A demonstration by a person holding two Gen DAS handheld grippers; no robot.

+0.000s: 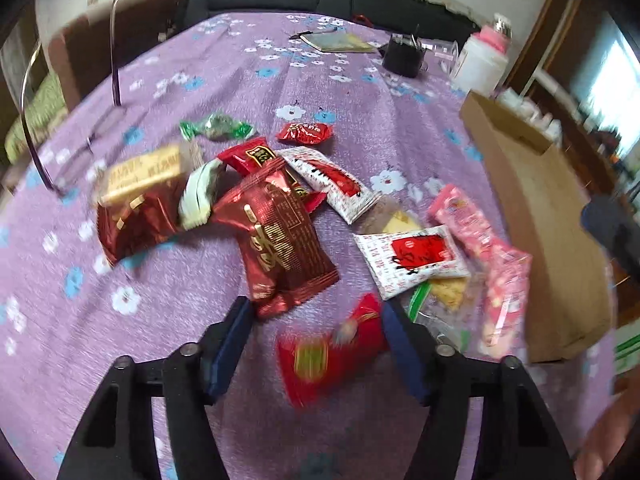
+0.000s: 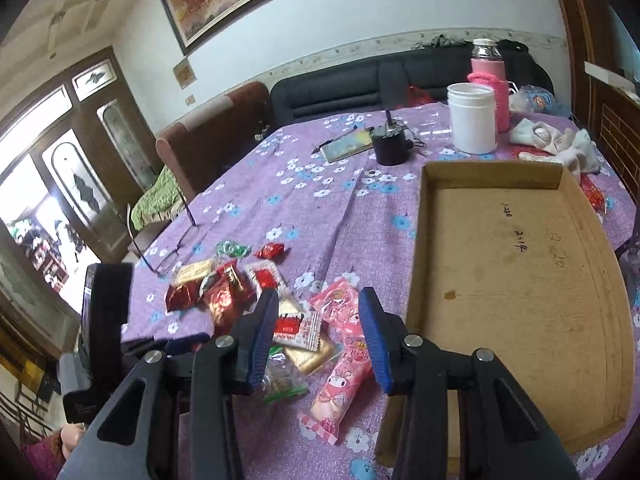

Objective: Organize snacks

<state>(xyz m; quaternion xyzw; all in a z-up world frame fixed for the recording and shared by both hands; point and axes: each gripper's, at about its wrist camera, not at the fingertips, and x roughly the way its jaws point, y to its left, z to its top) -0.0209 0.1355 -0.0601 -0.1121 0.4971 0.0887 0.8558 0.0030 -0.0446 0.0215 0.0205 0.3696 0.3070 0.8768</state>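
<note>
On the purple flowered tablecloth (image 2: 304, 184) a heap of wrapped snacks is lying just left of a shallow cardboard tray (image 2: 520, 296), whose bare floor is carrying only some handwriting and a stain. Left gripper (image 1: 316, 354) is pointing steeply down over the near edge of the heap, its blue-padded jaws standing apart with a small red candy packet (image 1: 332, 354) lying between them; that packet is blurred, its right end is sitting against the right pad while a gap is showing at the left pad, so nothing is being clamped. Just beyond the left finger a dark red foil packet (image 1: 276, 240) is lying tilted, partly overlapping a second dark red packet (image 1: 136, 224) and a gold-labelled bar (image 1: 140, 174). Two white packets with red labels (image 1: 412, 256) are lying to the right of these, and a green twist-wrapped sweet (image 1: 218, 127) and a small red sweet (image 1: 306, 133) are sitting apart at the far side. Right gripper (image 2: 320, 336) is hovering above the table with its jaws partly apart and gripping nothing; a long pink cartoon-printed packet (image 2: 340, 364) is showing in the gap below, flat on the cloth, beside a clear green-edged bag (image 2: 282, 382). Farther back a white jar (image 2: 472, 118), a pink-sleeved bottle (image 2: 490, 80), a black cup (image 2: 390, 146) and a notebook (image 2: 348, 145) are standing near the table's far edge, and a pair of glasses (image 2: 168, 240) is resting to the left
</note>
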